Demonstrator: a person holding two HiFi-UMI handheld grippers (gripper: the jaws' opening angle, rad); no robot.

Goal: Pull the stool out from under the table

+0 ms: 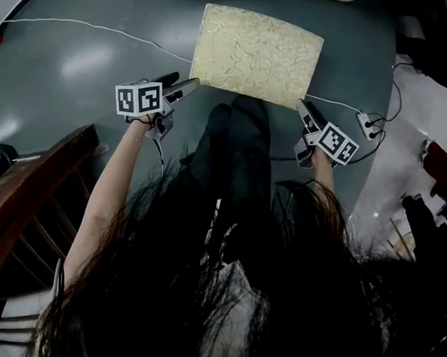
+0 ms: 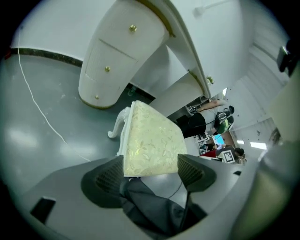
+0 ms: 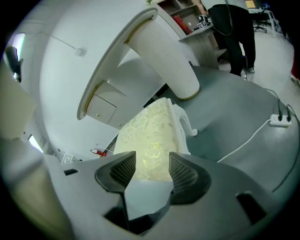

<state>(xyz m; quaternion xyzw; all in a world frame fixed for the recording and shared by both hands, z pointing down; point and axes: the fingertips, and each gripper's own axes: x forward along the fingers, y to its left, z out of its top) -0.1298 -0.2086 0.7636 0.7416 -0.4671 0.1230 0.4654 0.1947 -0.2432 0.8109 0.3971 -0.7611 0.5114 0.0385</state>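
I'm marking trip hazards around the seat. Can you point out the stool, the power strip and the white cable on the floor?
stool (image 1: 257, 55), head view, middle of the patterned cushion.
power strip (image 1: 368, 124), head view, its white body.
white cable (image 1: 104, 28), head view, the stretch left of the stool.

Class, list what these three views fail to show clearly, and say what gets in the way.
Stool legs: head view, hidden beneath its own seat.
Table: head view, cut off by the top edge; gripper views show only part.
Floor by the person: head view, covered by hair.
Far desks: left gripper view, too small.
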